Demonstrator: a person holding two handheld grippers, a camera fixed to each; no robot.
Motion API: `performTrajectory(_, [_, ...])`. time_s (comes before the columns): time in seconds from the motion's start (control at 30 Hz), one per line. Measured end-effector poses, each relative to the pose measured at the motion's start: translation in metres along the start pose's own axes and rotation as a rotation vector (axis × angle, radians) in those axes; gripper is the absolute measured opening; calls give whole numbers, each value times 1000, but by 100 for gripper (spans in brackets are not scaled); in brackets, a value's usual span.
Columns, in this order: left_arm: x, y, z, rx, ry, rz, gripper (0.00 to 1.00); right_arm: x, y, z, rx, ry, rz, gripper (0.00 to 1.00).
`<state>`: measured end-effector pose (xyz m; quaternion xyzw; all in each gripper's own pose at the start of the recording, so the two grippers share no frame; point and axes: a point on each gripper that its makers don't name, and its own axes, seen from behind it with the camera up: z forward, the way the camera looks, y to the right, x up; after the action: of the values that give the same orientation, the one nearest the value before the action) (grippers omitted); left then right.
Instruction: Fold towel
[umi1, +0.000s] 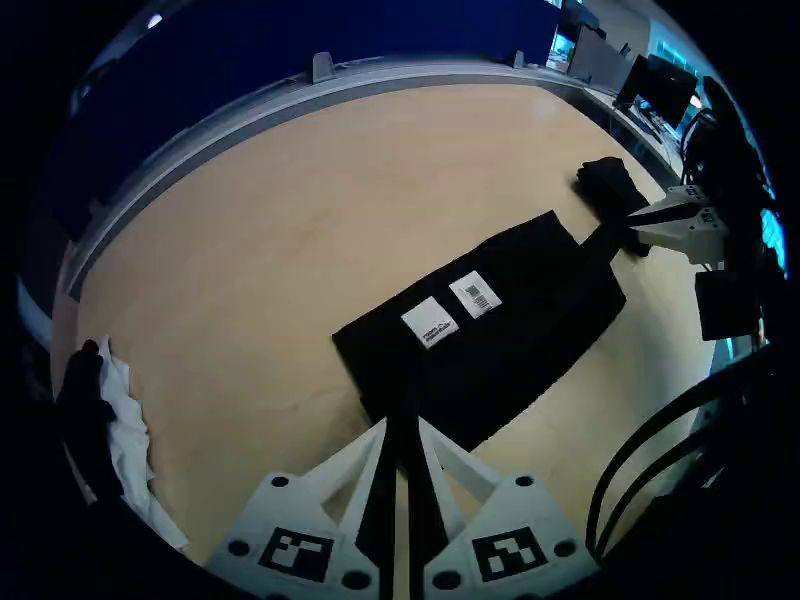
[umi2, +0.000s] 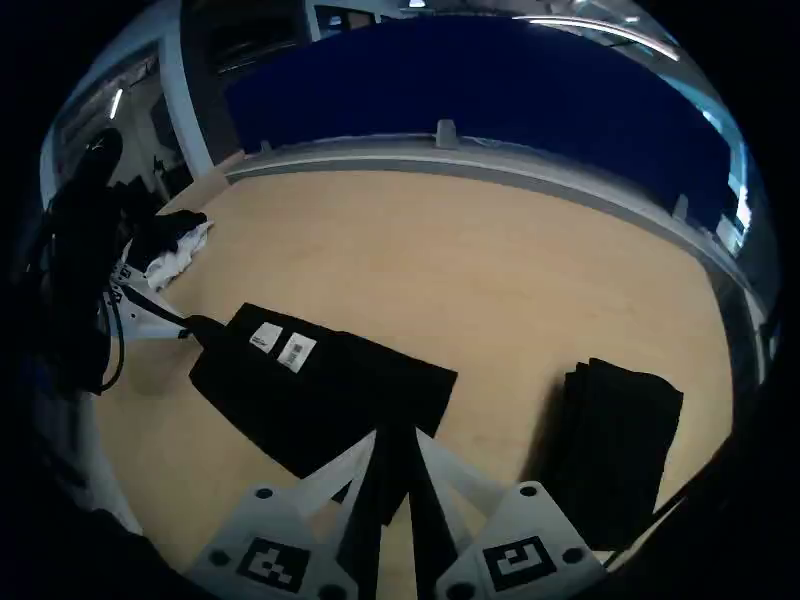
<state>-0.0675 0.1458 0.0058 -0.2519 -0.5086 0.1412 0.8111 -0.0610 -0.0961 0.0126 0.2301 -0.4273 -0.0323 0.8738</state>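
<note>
Left gripper (umi1: 402, 440) and right gripper (umi2: 396, 455) both seem pinched shut on opposite ends of the flat black cloth towel (umi1: 510, 330).

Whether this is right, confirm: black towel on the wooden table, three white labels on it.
Wrong on the count: the black towel carries two white labels, not three, as the left gripper view shows. It does lie on the wooden table.
</note>
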Motion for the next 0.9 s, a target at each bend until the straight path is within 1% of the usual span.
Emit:
performTrajectory(0.3, [3, -4, 17, 6, -8, 3, 7, -7, 5, 13, -9, -13, 46, 13])
performTrajectory(0.4, [3, -5, 21, 15, -6, 9, 10, -6, 6, 16, -15, -12, 52, 13])
performTrajectory(0.63, [5, -14, 24, 49, 6, 16, 19, -10, 6, 22, -31, -15, 37, 13])
performTrajectory(0.8, [8, -18, 23, 60, 16, 13, 20, -10, 7, 24, -37, -12, 42, 13])
performTrajectory(0.9, [9, -21, 22, 67, 24, 9, 23, -9, 9, 26, -45, -9, 50, 17])
